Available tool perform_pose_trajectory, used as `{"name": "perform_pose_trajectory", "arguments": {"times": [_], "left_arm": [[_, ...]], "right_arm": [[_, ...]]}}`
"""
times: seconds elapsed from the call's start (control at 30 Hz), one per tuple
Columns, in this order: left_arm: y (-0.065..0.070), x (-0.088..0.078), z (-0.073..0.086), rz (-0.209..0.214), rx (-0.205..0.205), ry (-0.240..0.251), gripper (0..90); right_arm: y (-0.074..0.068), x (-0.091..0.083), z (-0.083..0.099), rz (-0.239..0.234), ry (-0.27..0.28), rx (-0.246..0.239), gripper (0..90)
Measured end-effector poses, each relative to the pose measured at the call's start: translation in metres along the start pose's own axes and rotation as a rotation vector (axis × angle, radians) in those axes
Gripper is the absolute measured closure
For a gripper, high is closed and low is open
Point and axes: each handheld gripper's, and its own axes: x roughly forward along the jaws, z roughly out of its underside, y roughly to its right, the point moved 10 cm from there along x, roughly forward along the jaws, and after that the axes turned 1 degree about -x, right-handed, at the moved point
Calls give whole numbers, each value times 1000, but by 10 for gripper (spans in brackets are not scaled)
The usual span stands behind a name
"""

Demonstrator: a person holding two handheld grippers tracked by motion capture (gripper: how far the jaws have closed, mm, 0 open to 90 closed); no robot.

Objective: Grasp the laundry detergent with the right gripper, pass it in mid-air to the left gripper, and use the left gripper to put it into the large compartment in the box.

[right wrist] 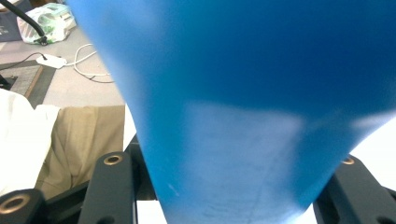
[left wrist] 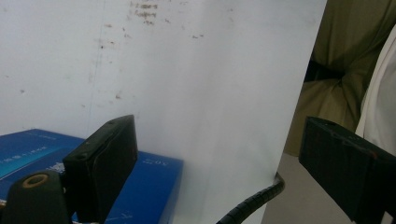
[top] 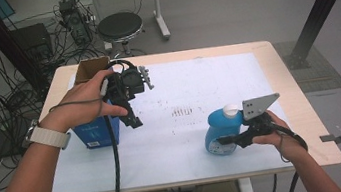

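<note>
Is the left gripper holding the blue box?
No, the left gripper hangs open with nothing between its jaws, and the blue box lies off to one side.

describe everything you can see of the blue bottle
The blue bottle looks like glossy plastic, with a wide squat body, a paler label on its front and a white cap. It stands upright on the white table cover, near the front right. The right claw has a jaw on either side of its body; the right gripper view shows it between them.
</note>
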Motion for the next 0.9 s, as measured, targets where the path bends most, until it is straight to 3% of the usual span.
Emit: {"name": "perform_pose_trajectory", "arguments": {"times": [0.5, 0.9], "left_arm": [[15, -22, -23, -2, 28, -15, 107], [21, -39, -39, -4, 55, -40, 81]], "right_arm": [[0, -1, -51, -51, -42, -61, 442], [-5, 21, -90, -127, -60, -88, 442]]}}
